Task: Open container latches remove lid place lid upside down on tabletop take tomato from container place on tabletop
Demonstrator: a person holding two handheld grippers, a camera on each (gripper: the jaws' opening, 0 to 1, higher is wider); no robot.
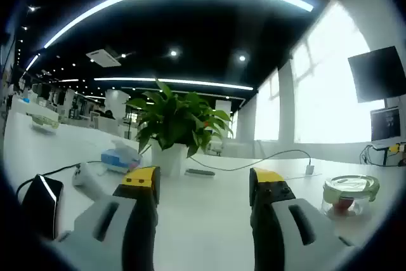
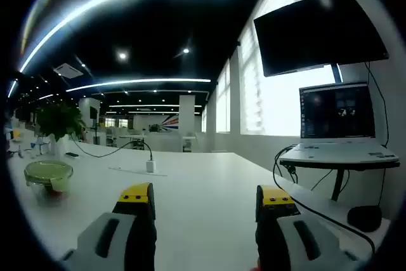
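A clear round container [image 1: 347, 196] with a green latched lid [image 1: 351, 185] stands on the white table [image 1: 209, 207], right of my left gripper [image 1: 204, 183]. A red tomato [image 1: 343, 204] shows through its wall. That gripper is open, its yellow-tipped jaws wide apart with nothing between them. In the right gripper view the same container [image 2: 48, 181] sits far left on the table [image 2: 203, 188], lid [image 2: 48, 171] on. My right gripper [image 2: 206, 196] is open too, hovering over bare tabletop well to the container's right.
A potted plant [image 1: 174, 128] stands behind the left gripper, with a black phone [image 1: 41, 204], a white adapter [image 1: 85, 179] and a tissue pack [image 1: 119, 158] to its left. A cable and plug [image 2: 151, 165] cross the table. A laptop [image 2: 339, 125] and monitor [image 2: 320, 33] are at right.
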